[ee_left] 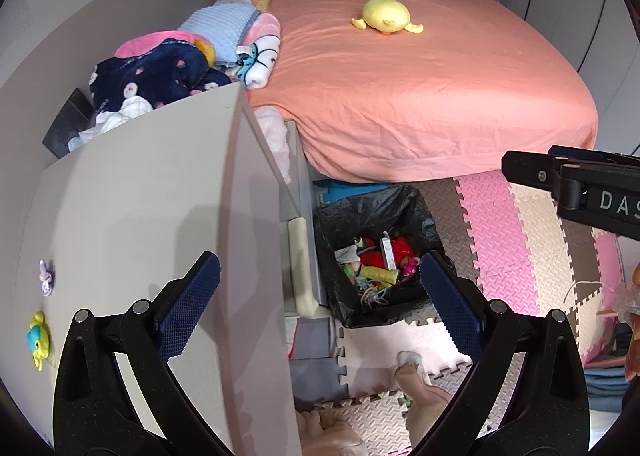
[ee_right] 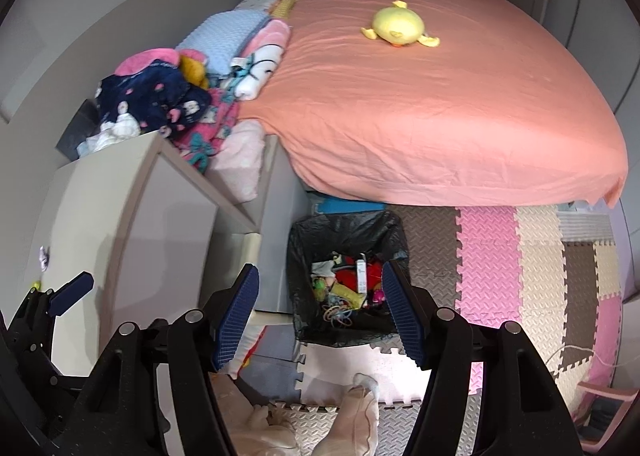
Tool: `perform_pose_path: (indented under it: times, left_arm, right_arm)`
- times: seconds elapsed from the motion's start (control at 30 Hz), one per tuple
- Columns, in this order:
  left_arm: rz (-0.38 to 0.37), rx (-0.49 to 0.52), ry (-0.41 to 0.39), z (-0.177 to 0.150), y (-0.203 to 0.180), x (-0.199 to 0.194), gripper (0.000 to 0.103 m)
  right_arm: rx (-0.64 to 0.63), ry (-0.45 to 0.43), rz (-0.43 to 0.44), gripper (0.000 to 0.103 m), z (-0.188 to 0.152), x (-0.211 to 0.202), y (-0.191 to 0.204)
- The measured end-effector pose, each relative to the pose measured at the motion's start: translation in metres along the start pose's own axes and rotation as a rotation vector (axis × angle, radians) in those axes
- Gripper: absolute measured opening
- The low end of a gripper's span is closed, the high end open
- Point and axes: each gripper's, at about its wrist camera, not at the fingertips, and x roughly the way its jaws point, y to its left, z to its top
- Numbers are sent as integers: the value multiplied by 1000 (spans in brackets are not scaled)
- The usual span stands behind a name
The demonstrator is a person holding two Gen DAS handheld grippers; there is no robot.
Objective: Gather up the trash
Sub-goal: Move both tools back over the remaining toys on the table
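Note:
A trash bin lined with a black bag (ee_left: 362, 208) stands on the floor by the bed's foot corner; it also shows in the right wrist view (ee_right: 320, 228). It holds mixed trash (ee_left: 376, 268): red wrappers, a white tube, hair ties. My left gripper (ee_left: 320, 304) is open and empty, high above a beige cabinet and the bin. My right gripper (ee_right: 320, 316) is open and empty, above the bin's near edge. The right gripper's body (ee_left: 580, 184) shows at the right of the left wrist view.
A bed with a salmon sheet (ee_left: 420, 88) carries a yellow plush duck (ee_left: 386, 14). Folded blankets and clothes (ee_left: 180, 60) pile at its left. A beige cabinet (ee_left: 160, 236) stands left. Foam puzzle mats (ee_right: 500, 276) cover the floor. The person's socked feet (ee_right: 360, 416) are below.

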Motion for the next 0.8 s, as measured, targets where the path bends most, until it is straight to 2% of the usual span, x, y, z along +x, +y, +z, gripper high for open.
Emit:
perform_pose_path:
  times: [0.27,0.5,0.8]
  left_arm:
    - [28,-82,-44,-19,50,-28,97]
    - [119,-192,-73,-44,114,-48,97]
    - [162,-337,-67,-81,188,-57,97]
  right_arm:
    - [-97,-25,54,65,-5,-18,66]
    - [-172,-32,119,65,-13,-23,129]
    - [-267,14,179,65,-27,-11,200]
